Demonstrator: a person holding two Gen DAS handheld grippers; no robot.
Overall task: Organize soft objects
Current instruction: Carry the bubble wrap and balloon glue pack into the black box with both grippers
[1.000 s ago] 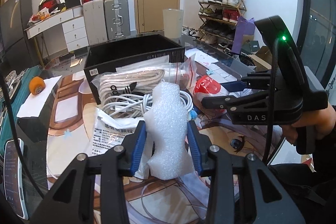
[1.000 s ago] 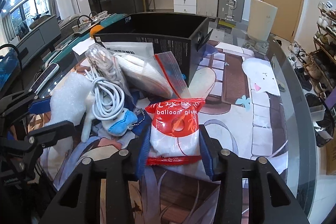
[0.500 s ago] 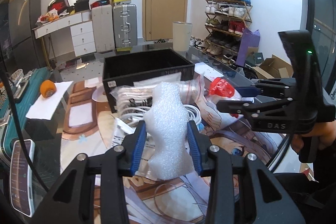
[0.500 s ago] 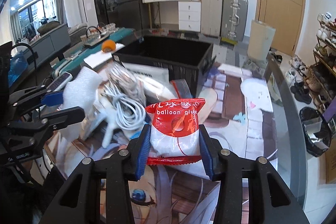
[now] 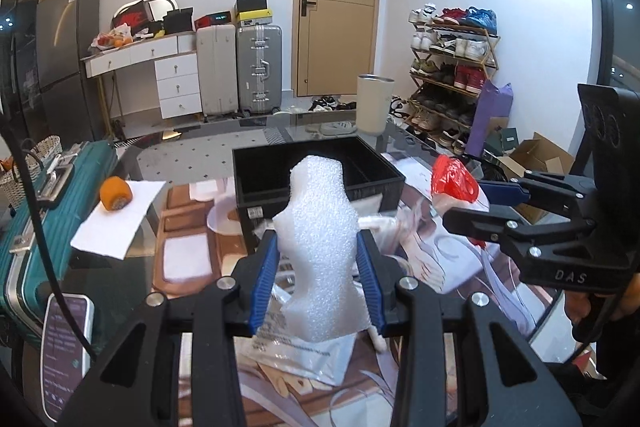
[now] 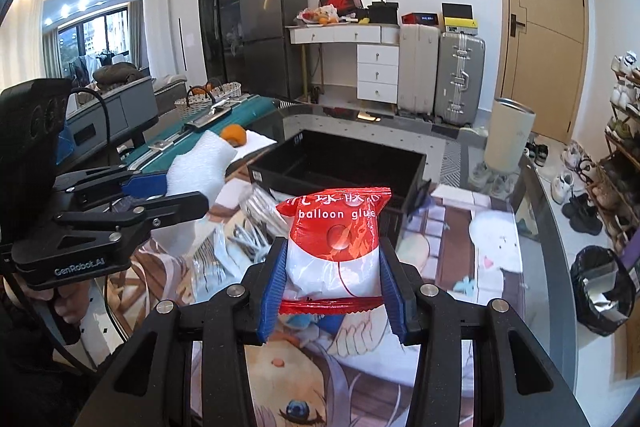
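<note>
My left gripper point(image 5: 318, 283) is shut on a white foam sheet point(image 5: 322, 251) and holds it above the table. It also shows in the right wrist view point(image 6: 168, 195), with the foam point(image 6: 196, 167). My right gripper point(image 6: 332, 287) is shut on a red and white "balloon glue" packet point(image 6: 334, 247), lifted above the table; the packet shows red in the left wrist view point(image 5: 454, 177). An open black box point(image 6: 340, 163) stands on the table just beyond both grippers; it also shows in the left wrist view point(image 5: 308, 163).
Bagged cables point(image 6: 260, 215) and plastic bags point(image 5: 304, 351) lie on the printed mat in front of the box. An orange roll point(image 5: 115, 193) sits on white paper at left. A teal suitcase point(image 5: 24, 227) and a phone point(image 5: 66, 339) are at the left edge.
Both grippers have risen with their loads and tilted up, so the box and the pile of cables now sit lower and farther below them.
</note>
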